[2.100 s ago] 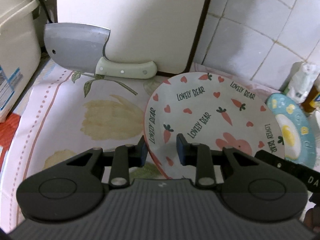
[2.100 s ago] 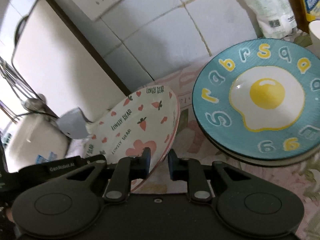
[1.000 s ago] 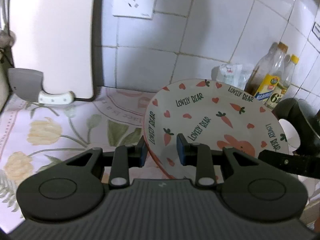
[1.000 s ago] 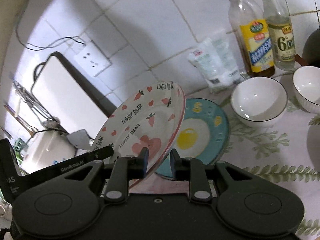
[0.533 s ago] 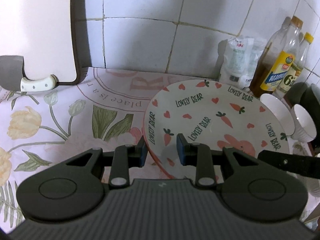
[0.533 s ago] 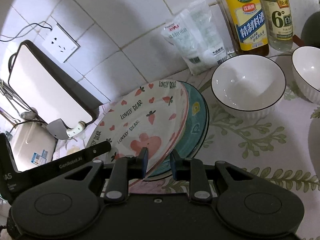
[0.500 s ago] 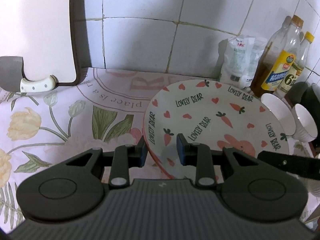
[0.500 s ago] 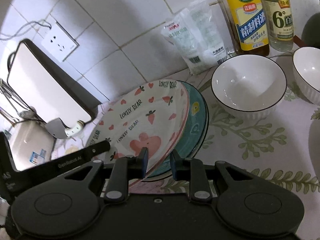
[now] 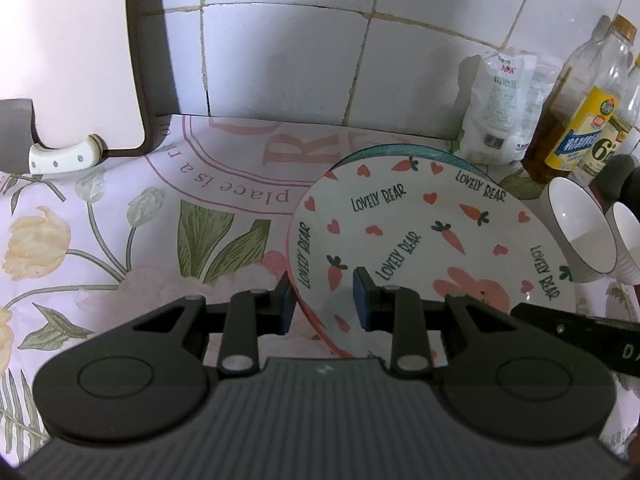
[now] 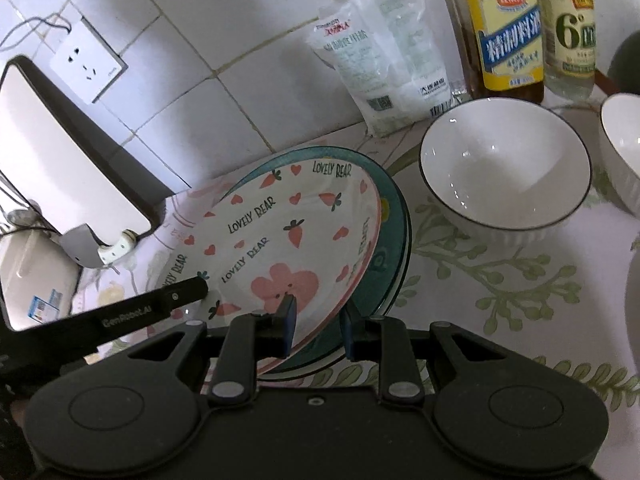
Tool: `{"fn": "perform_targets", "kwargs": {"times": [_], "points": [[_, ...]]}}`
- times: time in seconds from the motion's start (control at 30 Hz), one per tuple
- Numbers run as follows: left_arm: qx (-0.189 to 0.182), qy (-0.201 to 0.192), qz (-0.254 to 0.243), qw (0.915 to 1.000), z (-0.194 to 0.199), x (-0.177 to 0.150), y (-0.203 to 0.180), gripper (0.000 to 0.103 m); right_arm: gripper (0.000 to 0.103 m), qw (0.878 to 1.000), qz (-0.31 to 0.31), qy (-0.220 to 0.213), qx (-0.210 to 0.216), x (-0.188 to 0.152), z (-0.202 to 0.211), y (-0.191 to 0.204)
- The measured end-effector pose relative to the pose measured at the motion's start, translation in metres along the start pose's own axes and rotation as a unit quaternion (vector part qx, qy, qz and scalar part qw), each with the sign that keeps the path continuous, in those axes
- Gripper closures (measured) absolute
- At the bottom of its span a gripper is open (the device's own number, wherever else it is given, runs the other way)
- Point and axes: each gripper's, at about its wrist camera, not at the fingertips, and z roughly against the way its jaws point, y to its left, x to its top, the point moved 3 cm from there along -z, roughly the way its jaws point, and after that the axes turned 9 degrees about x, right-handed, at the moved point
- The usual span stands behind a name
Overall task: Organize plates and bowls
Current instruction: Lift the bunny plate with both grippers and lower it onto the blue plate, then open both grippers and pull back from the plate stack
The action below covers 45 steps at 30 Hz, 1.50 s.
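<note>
The left gripper (image 9: pixel 322 299) pinches the near-left rim of the bear plate (image 9: pixel 424 240), a white plate printed with hearts, carrots and "LOVELY BEAR", and the right gripper (image 10: pixel 318 322) pinches its near-right rim, so both tools clamp the one plate between them. The plate sits tilted over the blue plate (image 10: pixel 394 248), whose teal edge shows along the far and right side beneath it; whether the two already touch at the far edge I cannot tell, but the near edge is plainly raised and held. To my eye the plate stacking is nearly done: the bear plate only needs lowering flat and letting go. The bowls look untouched. One white bowl (image 10: pixel 505 170) stands upright just right of the plates, and a second bowl (image 10: pixel 622 148) stands beside it at the right edge, the two side by side and not nested. Nesting them is what remains. Behind, against the tiled wall, stand a salt bag (image 10: pixel 384 52), two bottles (image 10: pixel 528 24) and, far left, a cutting board (image 9: pixel 76 52).
</note>
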Motion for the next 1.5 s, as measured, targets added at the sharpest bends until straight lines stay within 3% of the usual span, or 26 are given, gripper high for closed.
{"fn": "perform_targets", "kwargs": {"times": [0.23,0.6,0.8,0.97,1.1,1.43,1.5], "points": [[-0.012,0.029,0.035,0.9989,-0.007,0.002,0.003,0.075,0.073,0.996,0.062,-0.007,-0.061,0.002,-0.002,0.019],[0.014,0.089,0.054,0.9945,-0.015,0.013,-0.002,0.075,0.070,0.991,0.076,0.009,-0.109,0.011,-0.012,0.025],[0.027,0.097,0.064,0.9929,-0.014,0.011,-0.006,0.075,0.066,0.988,0.095,0.022,-0.118,0.010,-0.012,0.030],[0.026,0.097,0.069,0.9925,-0.010,0.007,-0.006,0.075,0.065,0.980,0.121,0.052,-0.150,0.004,-0.011,0.037],[0.029,0.096,0.067,0.9928,-0.005,0.003,-0.010,0.075,0.064,0.977,0.138,0.046,-0.158,0.000,-0.011,0.039],[0.022,0.073,0.017,0.9969,0.051,-0.006,-0.019,0.071,0.060,0.981,0.138,0.026,-0.134,-0.012,0.021,0.048],[0.018,0.068,0.001,0.9975,0.070,-0.007,-0.022,0.065,0.056,0.981,0.139,0.023,-0.131,-0.016,0.032,0.051]]}}
